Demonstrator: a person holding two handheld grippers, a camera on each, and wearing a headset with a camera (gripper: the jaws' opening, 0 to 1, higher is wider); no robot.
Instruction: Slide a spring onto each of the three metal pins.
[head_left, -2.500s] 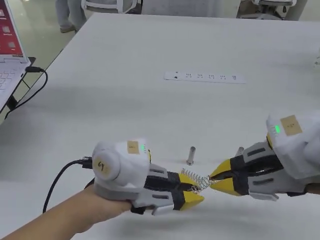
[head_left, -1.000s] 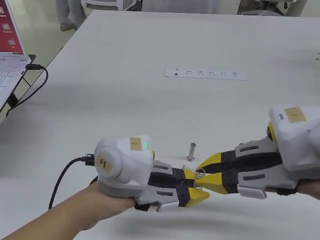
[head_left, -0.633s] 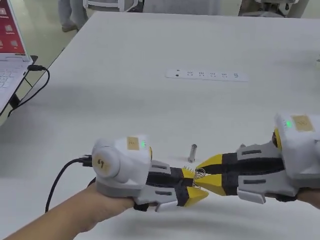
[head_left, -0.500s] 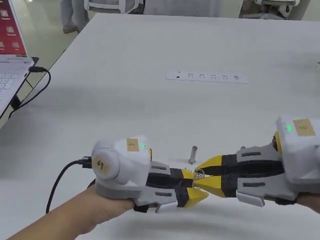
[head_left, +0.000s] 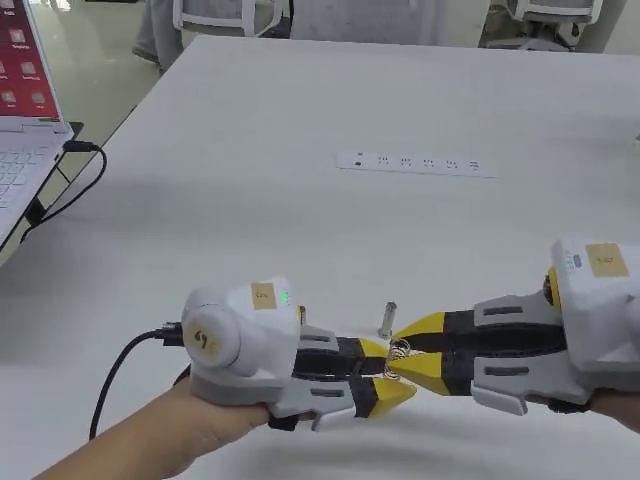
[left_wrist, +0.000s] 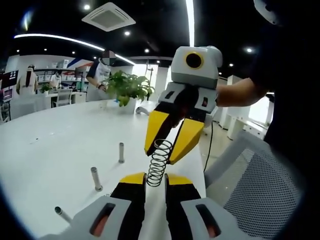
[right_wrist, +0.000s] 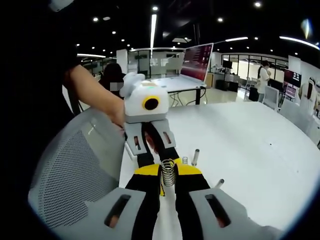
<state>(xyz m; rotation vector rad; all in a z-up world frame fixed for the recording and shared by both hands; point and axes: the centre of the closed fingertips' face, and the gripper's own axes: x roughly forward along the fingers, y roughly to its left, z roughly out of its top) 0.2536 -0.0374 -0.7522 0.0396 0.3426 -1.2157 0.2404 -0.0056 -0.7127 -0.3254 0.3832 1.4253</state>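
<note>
Steel spring (left_wrist: 159, 160), end in left tool (left_wrist: 155, 176)

I look down on a broad white workbench (head_left: 300, 150) that runs far ahead of me. A white power strip (head_left: 415, 163) lies flat on it, far from the near edge. Off its left edge stands an open laptop (head_left: 25, 110) with a red screen, and a black cable (head_left: 75, 185) loops down beside it above the pale, glossy floor (head_left: 110, 60). White office chairs (head_left: 215, 15) stand at the far edge. In the left gripper view I see a dark ceiling with a square air vent (left_wrist: 108, 16) and a long strip light (left_wrist: 190, 20). There is also a potted plant (left_wrist: 129, 88) far along the table and a grey mesh chair (left_wrist: 250, 175) on the right. The right gripper view shows glass partitions (right_wrist: 245, 65) at far right.
</note>
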